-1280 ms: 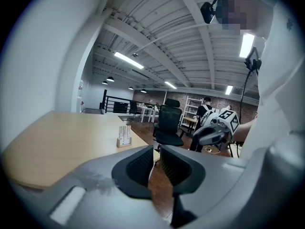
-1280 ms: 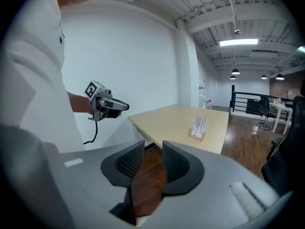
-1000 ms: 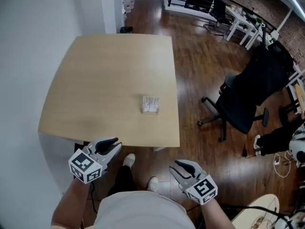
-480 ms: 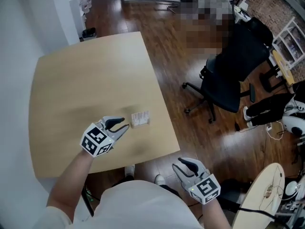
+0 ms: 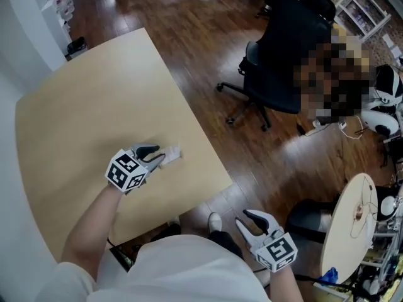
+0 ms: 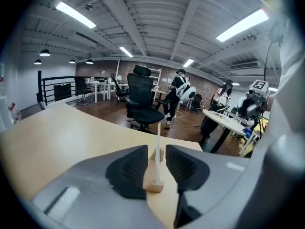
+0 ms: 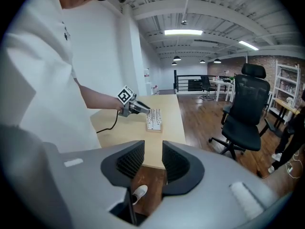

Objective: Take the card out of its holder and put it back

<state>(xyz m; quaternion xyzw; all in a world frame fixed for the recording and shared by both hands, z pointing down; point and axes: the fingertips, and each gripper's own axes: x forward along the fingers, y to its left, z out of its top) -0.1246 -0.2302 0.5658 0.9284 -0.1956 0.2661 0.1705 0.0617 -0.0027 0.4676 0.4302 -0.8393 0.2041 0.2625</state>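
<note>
The card (image 6: 158, 149) stands upright in its wooden holder (image 6: 154, 187) on the bench (image 5: 82, 106), near the middle of the head view. The left gripper (image 5: 165, 155) straddles it. Its fingers (image 6: 126, 168) are opening and released, with a gap on each side of the card. The right gripper (image 5: 253, 224) hangs at the lower right, off the bench, spread and empty. The lift-out and the re-seating both seem still to be done.

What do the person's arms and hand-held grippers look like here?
The left hand-held gripper and right hand-held gripper are light grey, with black ribbed pads and a white cube bearing black square markers. A black cable trails from the left one, whose jaws are opening with the card between them. The shirt is white, short-sleeved.
</note>
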